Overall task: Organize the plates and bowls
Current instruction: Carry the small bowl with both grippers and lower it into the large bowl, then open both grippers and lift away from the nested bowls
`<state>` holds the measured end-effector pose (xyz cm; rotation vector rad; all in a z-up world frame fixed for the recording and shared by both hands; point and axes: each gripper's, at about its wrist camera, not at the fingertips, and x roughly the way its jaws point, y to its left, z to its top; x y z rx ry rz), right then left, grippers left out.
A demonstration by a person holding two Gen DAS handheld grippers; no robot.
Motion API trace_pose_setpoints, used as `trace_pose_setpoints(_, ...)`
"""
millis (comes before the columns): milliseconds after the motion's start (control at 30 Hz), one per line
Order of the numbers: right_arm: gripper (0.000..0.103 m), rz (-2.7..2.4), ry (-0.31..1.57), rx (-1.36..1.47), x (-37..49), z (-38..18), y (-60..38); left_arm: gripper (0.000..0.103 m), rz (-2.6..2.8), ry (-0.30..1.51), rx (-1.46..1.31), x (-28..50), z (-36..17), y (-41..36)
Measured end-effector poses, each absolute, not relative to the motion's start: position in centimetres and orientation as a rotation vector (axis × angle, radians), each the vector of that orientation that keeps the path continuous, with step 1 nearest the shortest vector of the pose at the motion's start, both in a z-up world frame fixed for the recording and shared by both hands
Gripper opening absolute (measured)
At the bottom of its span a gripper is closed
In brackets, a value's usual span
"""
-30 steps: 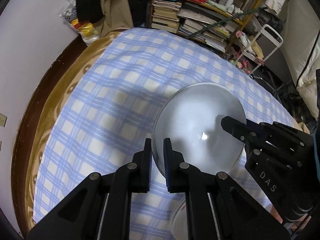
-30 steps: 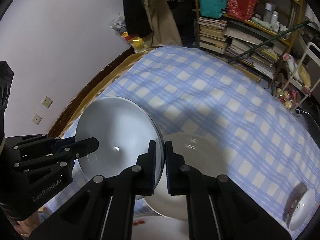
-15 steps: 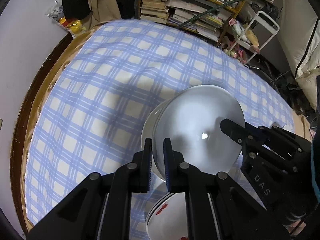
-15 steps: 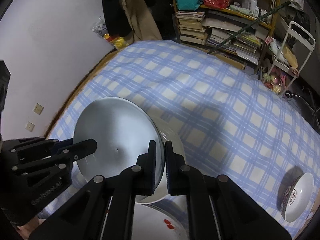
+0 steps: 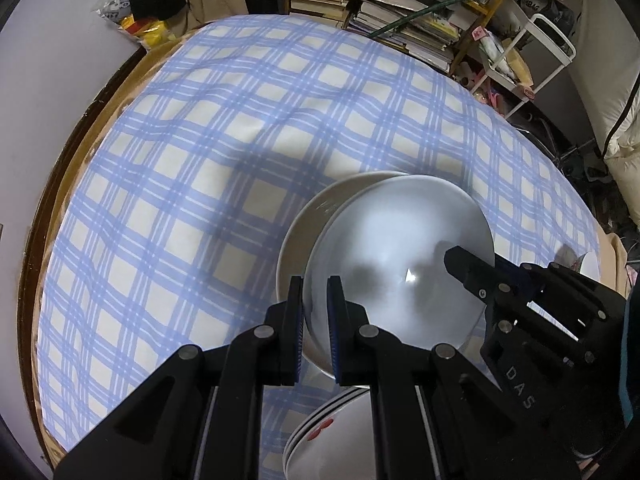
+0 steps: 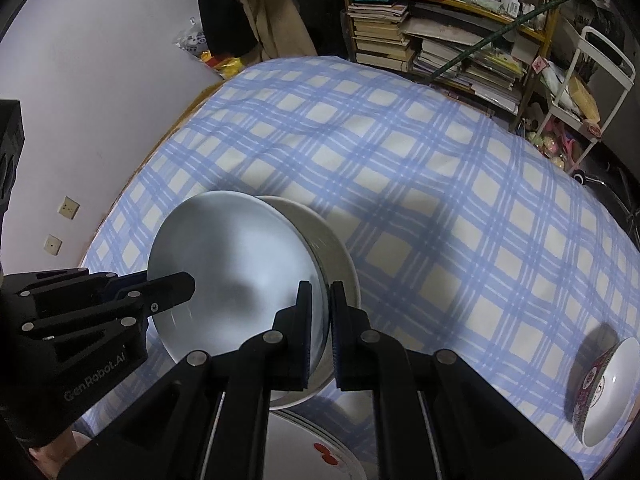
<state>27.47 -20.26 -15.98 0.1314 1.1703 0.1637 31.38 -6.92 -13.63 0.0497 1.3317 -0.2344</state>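
The left hand-held gripper (image 5: 316, 320) pinches the left rim of a pale grey plate (image 5: 400, 264), its two fingers close together with the thin edge between them. The near edge of this plate is hidden behind the gripper's black linkage, so where it ends toward the camera cannot be made out. The plate is round, smooth and glossy, with a small bright glint and dim reflections on its face. It is held tilted, its hollow face turned toward the viewer, above a cream bowl-like dish (image 5: 312, 216) lying on the blue-and-white checked cloth (image 5: 180, 184); whether plate and dish touch cannot be told. Only a crescent of the dish shows at the left of the plate.

Near the bottom edge, a stack of white plates with red marks (image 5: 320, 436) is cut off by the frame and partly covered by the grippers.

The right hand-held gripper (image 6: 320, 324) pinches the plate's opposite, right rim, fingers likewise nearly together on the edge. In its view the grey plate (image 6: 236, 264) leans left, and the cream dish (image 6: 332, 248) peeks out at its right.

Far right, a patterned bowl (image 6: 604, 384) stands on its edge, tilted, partly cut off.
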Motion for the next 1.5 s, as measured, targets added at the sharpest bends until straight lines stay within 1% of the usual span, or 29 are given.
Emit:
trace_pose_setpoints(500, 0.01, 0.158, 1.175, 0.049, 27.5, -16.9, -19.2, 0.01, -0.242, 1.358, 0.047, 31.3, -14.5, -6.5)
trace_pose_setpoints(900, 0.01, 0.15, 1.144, -0.015, 27.6, -16.7, -18.7, 0.011, -0.25, 1.326, 0.114, 31.1, -14.6, -7.0)
trace_pose_setpoints(1033, 0.01, 0.177, 1.117, 0.019, 27.4, -16.2, -19.0, 0.011, -0.216, 1.275, 0.139, 30.9, -13.3, -6.7)
trace_pose_setpoints(1167, 0.02, 0.203, 1.074, -0.003, 26.9, -15.4, -18.6, 0.012, -0.214, 1.273, 0.113, 31.0, -12.8, -5.9)
trace_pose_setpoints(1300, 0.023, 0.176, 1.094, 0.0, 26.7, -15.2, -18.8, 0.014, -0.218, 1.269, 0.104, 30.5, -12.4, -5.9)
trace_pose_setpoints(1400, 0.035, 0.173, 1.094, 0.032, 26.2, -14.7, -19.4, 0.016, -0.223, 1.259, 0.111, 30.1, -11.9, -6.2)
trace_pose_setpoints(1467, 0.047, 0.155, 1.085, 0.039, 25.7, -14.3, -19.9, 0.017, -0.231, 1.25, 0.117, 29.8, -11.3, -6.6)
trace_pose_setpoints(1500, 0.05, 0.148, 1.08, 0.041, 25.5, -14.1, -20.2, 0.018, -0.232, 1.246, 0.119, 29.7, -11.1, -6.8)
